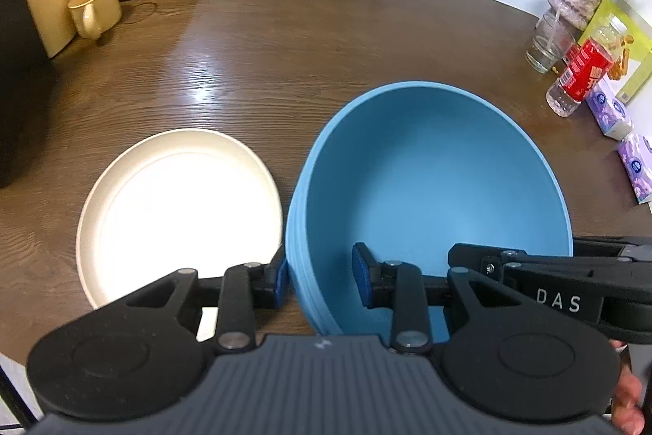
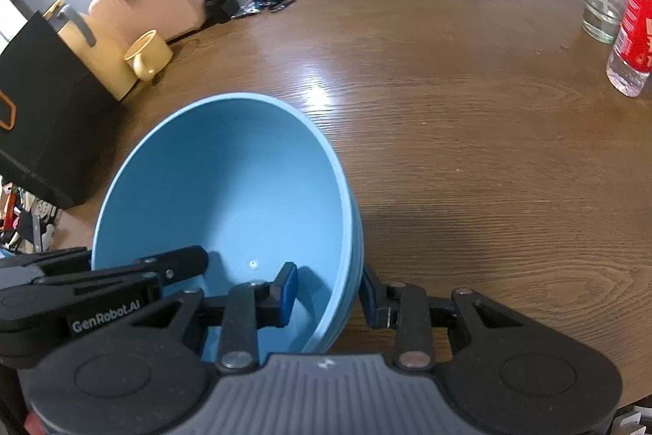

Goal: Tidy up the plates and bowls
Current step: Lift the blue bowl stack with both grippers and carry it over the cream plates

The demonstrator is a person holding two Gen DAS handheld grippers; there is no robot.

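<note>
1. Two grippers, left gripper (image 1: 322, 282) and right gripper (image 2: 328, 294), each narrowly closed over a rim of the blue bowl (image 1: 432, 182), hold it above the table (image 1: 285, 60) beside the cream plate (image 1: 179, 206).
2. Uneven pull between hands could, likely, tilt or slip the bowl.

Bare table (image 1: 285, 47) ahead, cream plate (image 1: 175, 206) left, mug (image 1: 95, 7) and bottle (image 1: 580, 78) at edges
</note>
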